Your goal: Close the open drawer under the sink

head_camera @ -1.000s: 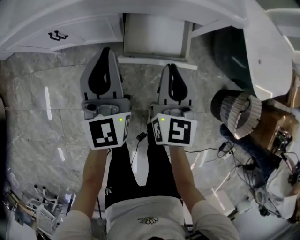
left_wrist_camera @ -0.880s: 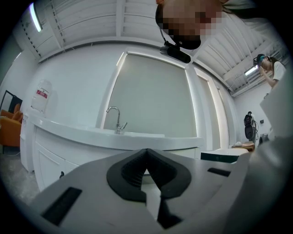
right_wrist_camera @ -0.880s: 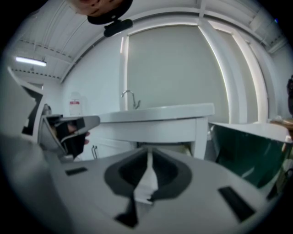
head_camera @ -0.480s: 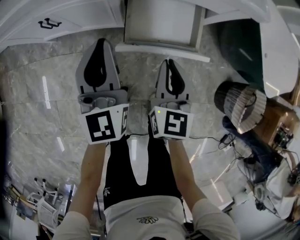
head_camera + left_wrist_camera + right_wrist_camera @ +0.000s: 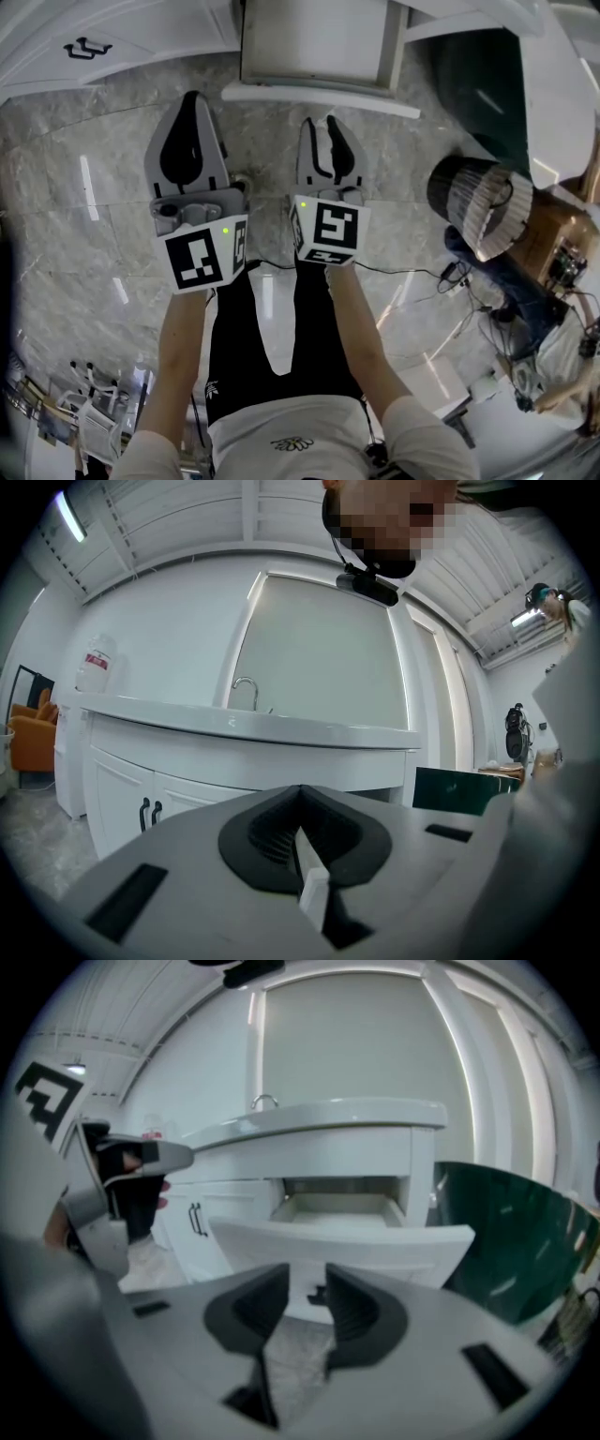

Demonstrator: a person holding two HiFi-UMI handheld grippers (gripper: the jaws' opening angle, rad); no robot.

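The right gripper (image 5: 307,1277), its jaws just opened on nothing, and the clenched, empty left gripper (image 5: 192,105) are held near the drawer (image 5: 375,1239), which is not yet pushed shut.

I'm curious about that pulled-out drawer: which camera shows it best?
The right gripper view: the drawer faces the camera, its front and its inside both showing. The head view sees it only from above, cut off at the picture's top edge; the left gripper view doesn't clearly show it.

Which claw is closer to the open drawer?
Right. The right claw sits straight in front of the drawer, its jaws just opened, nothing between them. The left claw, shut, is off to the left of the drawer, facing the cabinet doors.
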